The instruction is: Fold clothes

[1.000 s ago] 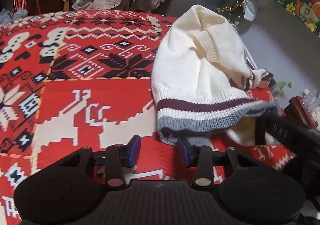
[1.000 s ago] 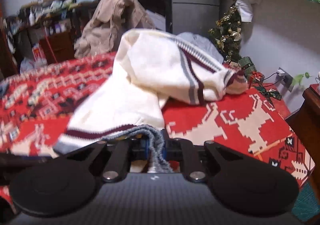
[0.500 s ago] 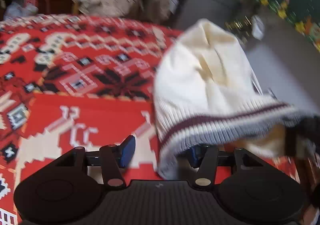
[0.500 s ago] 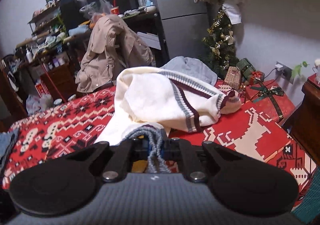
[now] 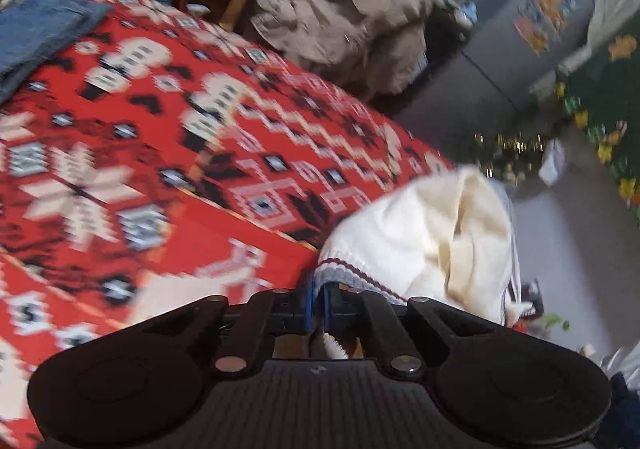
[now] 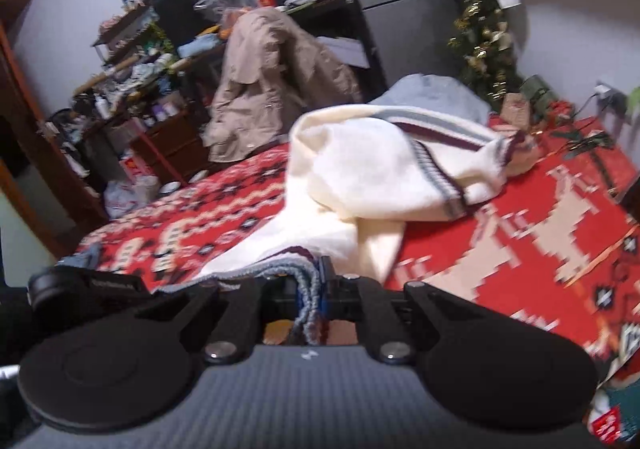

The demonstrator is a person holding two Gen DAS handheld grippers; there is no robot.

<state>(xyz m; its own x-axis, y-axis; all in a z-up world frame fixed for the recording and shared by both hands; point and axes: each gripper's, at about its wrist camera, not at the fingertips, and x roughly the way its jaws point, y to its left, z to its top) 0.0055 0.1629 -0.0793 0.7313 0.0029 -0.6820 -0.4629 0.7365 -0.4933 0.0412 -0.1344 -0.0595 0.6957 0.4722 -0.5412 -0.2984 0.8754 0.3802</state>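
both tools clamped on sweater (image 6: 360, 169) hem: left tool (image 5: 316, 303), right tool (image 6: 312, 301). prob. to spread it flat over red blanket (image 5: 160, 153) for folding.

Sweater (image 6: 360, 169): cream knit, hem striped grey and maroon. Blanket (image 5: 168, 137): red, cream and black geometric snowflake pattern, cream reindeer figures. Jeans (image 5: 36, 29): blue denim. Coat (image 6: 272, 81): beige.
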